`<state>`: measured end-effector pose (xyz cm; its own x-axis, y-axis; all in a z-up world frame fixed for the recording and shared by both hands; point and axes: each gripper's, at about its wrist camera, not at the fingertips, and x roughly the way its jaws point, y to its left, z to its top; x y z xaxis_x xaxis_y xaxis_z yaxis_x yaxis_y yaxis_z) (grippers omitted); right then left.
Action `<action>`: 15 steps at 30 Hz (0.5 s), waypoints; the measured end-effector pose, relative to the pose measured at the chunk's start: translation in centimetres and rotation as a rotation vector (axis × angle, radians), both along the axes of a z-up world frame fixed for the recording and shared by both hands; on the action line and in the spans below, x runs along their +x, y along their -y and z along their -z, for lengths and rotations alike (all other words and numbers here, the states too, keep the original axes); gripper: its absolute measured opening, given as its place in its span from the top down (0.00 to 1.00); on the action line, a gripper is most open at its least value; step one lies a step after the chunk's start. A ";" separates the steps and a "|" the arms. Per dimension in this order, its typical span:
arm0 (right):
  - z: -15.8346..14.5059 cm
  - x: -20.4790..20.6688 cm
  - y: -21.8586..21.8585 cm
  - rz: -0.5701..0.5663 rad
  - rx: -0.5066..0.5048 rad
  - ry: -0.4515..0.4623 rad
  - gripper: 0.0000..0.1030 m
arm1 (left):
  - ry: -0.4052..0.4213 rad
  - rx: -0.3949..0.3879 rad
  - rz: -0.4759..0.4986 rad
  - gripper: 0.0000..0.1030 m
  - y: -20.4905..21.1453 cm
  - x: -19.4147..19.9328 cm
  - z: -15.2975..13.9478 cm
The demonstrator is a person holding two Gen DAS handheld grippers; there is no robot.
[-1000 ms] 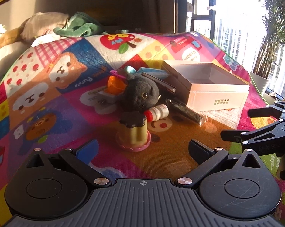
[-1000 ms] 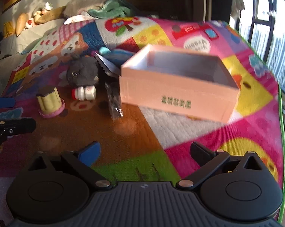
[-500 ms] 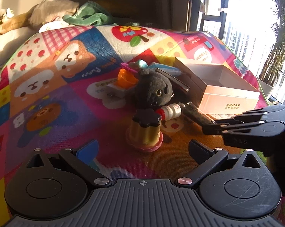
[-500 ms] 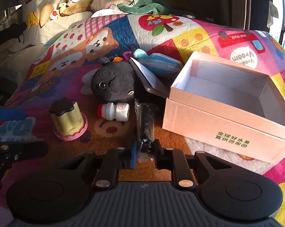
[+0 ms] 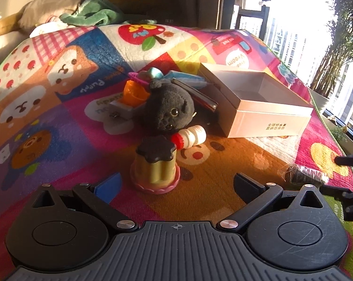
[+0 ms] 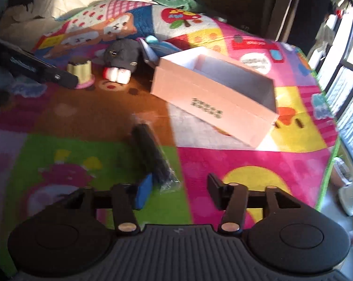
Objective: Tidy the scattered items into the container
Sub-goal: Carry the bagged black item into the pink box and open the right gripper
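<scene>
While sunlight falls across it, one patchwork play mat is seen spread under everything, and one open pink box, the container, is set on it with nothing visible inside. Beside the box one grey plush toy is found, with one small white bottle with a red cap lying on its side just in front of it and one toy pudding with a dark top standing upright nearer the left camera. One orange toy piece and a few smaller items that cannot be told apart are piled behind the plush. One dark item in a clear wrapper is seen over the mat, well short of the box, its near end by the blue pad of the right gripper; whether it rests on the mat cannot be told through the blur. That gripper is angled down at the mat, its jaws partly apart after just opening, the dark pad clear of the wrapper. The left gripper is aimed down at the pudding, jaws wide and nothing between them.
</scene>
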<state>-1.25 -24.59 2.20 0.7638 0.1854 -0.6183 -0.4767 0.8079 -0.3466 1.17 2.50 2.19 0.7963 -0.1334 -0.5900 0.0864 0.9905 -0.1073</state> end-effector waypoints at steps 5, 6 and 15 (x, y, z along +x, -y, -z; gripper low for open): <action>-0.4 0.7 1.9 0.195 0.044 0.135 0.27 | 0.000 0.029 0.015 0.00 0.6 -0.3 0.3; -0.9 0.8 2.4 0.208 0.145 0.110 0.22 | -0.005 0.029 0.013 0.00 0.6 -0.3 0.4; 0.3 3.0 0.7 0.363 0.591 -0.171 0.00 | 0.021 0.076 0.015 0.00 0.8 -0.7 0.4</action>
